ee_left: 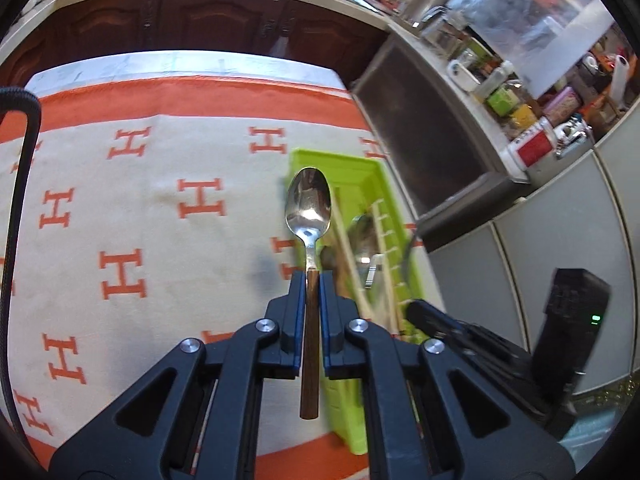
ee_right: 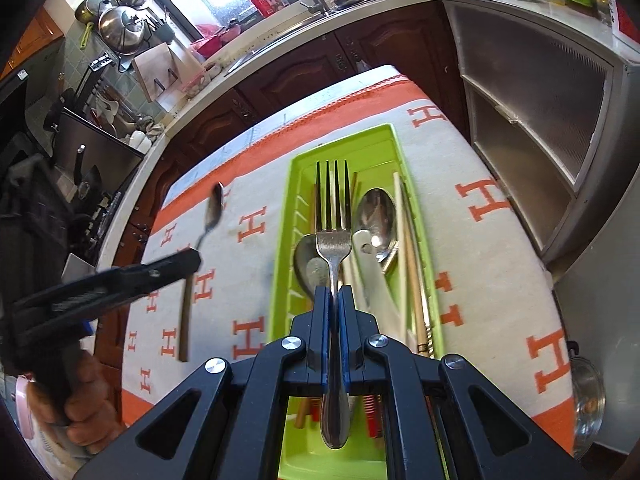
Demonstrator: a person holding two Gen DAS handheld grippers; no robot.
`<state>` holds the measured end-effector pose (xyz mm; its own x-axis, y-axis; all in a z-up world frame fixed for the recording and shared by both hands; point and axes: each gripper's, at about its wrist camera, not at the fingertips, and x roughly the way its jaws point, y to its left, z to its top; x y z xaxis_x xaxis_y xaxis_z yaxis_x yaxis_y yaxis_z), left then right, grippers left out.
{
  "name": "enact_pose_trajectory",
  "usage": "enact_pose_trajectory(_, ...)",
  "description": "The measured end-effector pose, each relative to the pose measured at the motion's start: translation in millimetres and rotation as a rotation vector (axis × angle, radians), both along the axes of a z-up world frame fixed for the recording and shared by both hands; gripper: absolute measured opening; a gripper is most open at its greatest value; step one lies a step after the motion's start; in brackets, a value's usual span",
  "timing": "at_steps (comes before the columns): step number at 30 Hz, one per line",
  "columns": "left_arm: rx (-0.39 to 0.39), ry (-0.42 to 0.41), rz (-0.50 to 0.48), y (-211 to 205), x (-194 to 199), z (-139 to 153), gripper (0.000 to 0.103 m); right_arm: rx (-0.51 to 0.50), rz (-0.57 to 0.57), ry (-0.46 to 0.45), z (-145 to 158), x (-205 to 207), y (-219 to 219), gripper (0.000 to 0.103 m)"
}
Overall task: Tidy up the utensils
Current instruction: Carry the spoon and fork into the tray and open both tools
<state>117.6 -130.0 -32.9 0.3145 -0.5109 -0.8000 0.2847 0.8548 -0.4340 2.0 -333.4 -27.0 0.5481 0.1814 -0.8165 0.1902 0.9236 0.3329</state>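
My left gripper (ee_left: 313,276) is shut on a metal spoon with a wooden handle (ee_left: 308,208), held above the cloth at the left edge of the green utensil tray (ee_left: 348,168). The same gripper (ee_right: 188,260) and spoon (ee_right: 214,208) show in the right wrist view. My right gripper (ee_right: 334,290) is shut on a steel fork (ee_right: 333,216), held over the green tray (ee_right: 300,164). The tray holds spoons (ee_right: 378,216), chopsticks (ee_right: 412,264) and a white utensil (ee_right: 372,276).
The tray lies on a cream and orange cloth (ee_right: 492,248) with H marks covering the table. A grey cabinet (ee_right: 532,96) stands to the right. A brown kitchen counter with a sink (ee_right: 304,28) runs behind. A metal lid (ee_right: 588,396) sits at the table's right edge.
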Motion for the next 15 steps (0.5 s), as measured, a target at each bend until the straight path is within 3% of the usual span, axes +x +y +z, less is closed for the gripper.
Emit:
enact_pose_trajectory(8,0.038,0.040,-0.053,-54.2,8.2,-20.1,0.004,-0.053,0.005,0.033,-16.2,40.4,-8.3,0.004)
enact_pose_trajectory(15,0.071,0.070,-0.073,-70.2,18.6,-46.4,0.004,-0.099,0.028,0.057,-29.4,82.7,-9.3,0.006)
